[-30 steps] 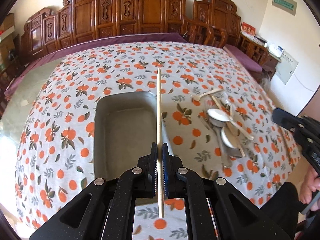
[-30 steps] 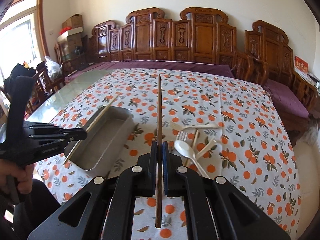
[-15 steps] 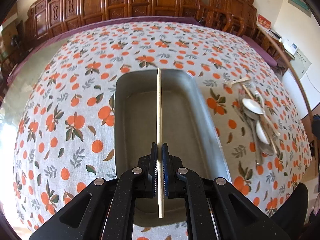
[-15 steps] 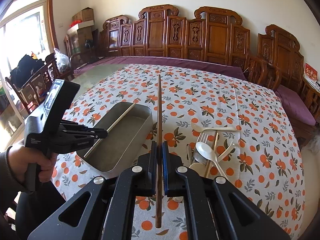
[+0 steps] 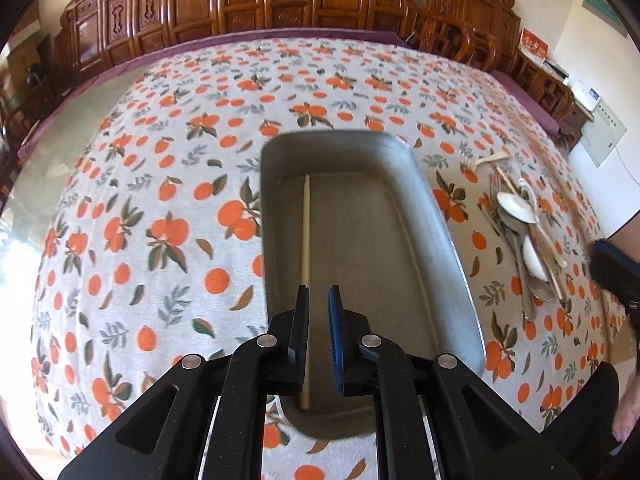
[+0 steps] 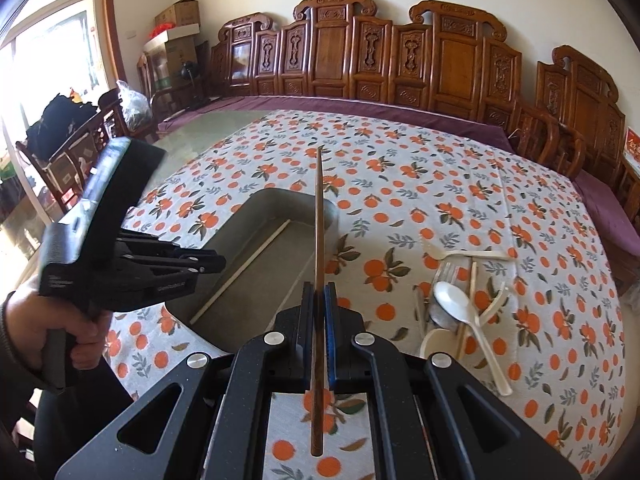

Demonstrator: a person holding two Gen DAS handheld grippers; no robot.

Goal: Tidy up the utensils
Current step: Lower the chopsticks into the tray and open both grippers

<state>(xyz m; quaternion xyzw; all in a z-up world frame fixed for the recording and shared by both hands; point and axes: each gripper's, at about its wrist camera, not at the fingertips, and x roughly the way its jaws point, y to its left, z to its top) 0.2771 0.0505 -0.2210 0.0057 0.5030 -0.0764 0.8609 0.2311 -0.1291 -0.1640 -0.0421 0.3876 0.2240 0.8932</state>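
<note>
A grey metal tray [image 5: 440, 232] lies on the orange-print tablecloth. A pale chopstick [image 5: 306, 232] rests lengthwise on its floor near the left wall. My left gripper [image 5: 318, 292] hovers over the chopstick's near end. Its jaws are opening, a gap shows between the pads, and they no longer press the stick. In the right wrist view the same pale chopstick [image 6: 248, 264] lies flat in the tray [image 6: 332, 212] under the left gripper [image 6: 222, 262]. My right gripper [image 6: 319, 286] is shut on a dark brown chopstick [image 6: 319, 216], held above the tray's near right corner.
A pile of loose utensils [image 5: 520, 220] lies right of the tray, with a white spoon [image 6: 452, 300], a plastic fork [image 6: 460, 254], metal spoons and more chopsticks. Carved wooden chairs [image 6: 460, 60] line the table's far edge. A person's hand [image 6: 36, 320] holds the left gripper.
The left gripper sank over the tray, let go of the pale chopstick, and its jaws parted. The right gripper carried the dark chopstick left, towards the tray.
</note>
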